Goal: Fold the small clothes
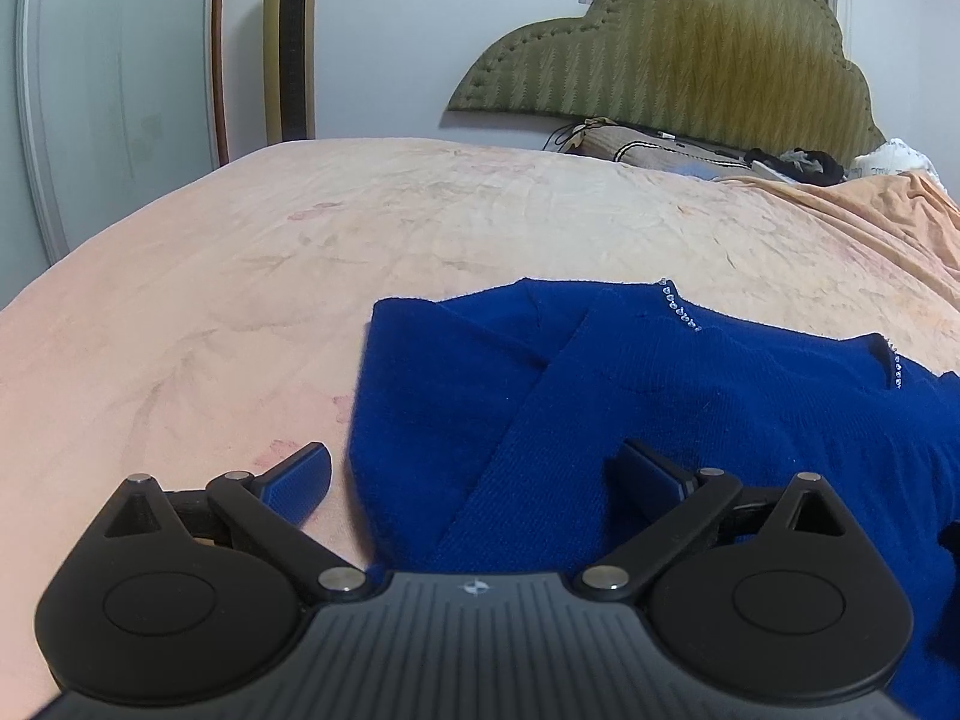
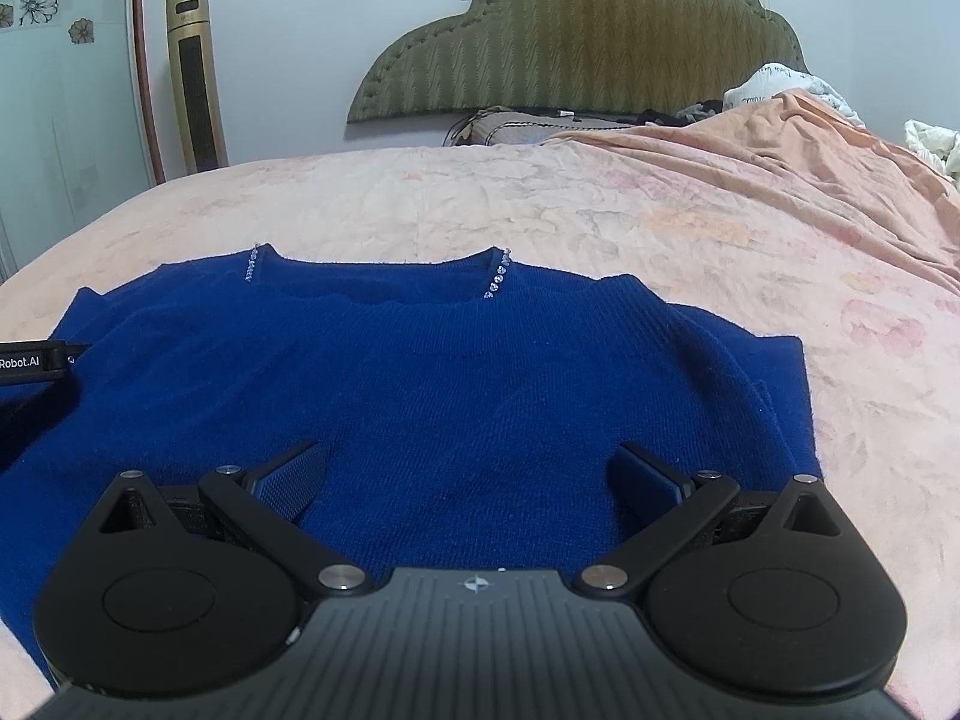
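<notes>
A royal-blue knit sweater (image 2: 432,384) lies flat on the pink bedspread (image 2: 600,198), neckline with small beads pointing away from me. Its sides are folded in toward the middle; in the left wrist view a sleeve (image 1: 540,450) lies diagonally across the body. My left gripper (image 1: 474,468) stands open over the sweater's left edge, one finger above the bedspread (image 1: 210,312), the other above the knit, nothing held. My right gripper (image 2: 471,468) hovers open over the sweater's lower middle with nothing between its fingers. Part of the left gripper's body (image 2: 30,363) shows at the left edge of the right wrist view.
An olive padded headboard (image 2: 570,36) stands at the far end, with a pillow and dark cables (image 2: 522,120) below it. A raised peach blanket (image 2: 810,138) and white bedding lie at the far right. A gold tower fan (image 2: 195,78) stands by the wall at left.
</notes>
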Tool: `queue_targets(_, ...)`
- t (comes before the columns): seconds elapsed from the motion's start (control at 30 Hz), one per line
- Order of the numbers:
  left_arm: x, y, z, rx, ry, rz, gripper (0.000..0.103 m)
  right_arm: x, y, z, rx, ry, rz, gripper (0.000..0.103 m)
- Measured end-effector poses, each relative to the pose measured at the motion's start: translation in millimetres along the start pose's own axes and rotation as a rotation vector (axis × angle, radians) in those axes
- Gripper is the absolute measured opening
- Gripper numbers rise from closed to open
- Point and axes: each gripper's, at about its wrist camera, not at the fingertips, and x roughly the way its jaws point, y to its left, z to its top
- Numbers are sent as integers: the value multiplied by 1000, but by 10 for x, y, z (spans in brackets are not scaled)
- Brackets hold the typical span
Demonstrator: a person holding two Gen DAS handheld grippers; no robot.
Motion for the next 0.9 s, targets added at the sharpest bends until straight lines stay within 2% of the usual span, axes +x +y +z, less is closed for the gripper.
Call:
queue_targets(0.5, -42, 41, -24, -2, -14, -38, 102, 7, 5, 1, 1, -2, 0, 103)
queue_targets(0.67, -117, -134, -5, 148, -46, 18, 102, 14, 11, 3, 4, -1, 2, 103)
queue_targets(0.77, -193, -288, -59, 255, -99, 88, 102, 17, 21, 4, 1, -1, 0, 103)
queue_targets(0.9, -228, -381, -101, 310, -123, 122, 102, 29, 50, 9, -13, 7, -12, 103)
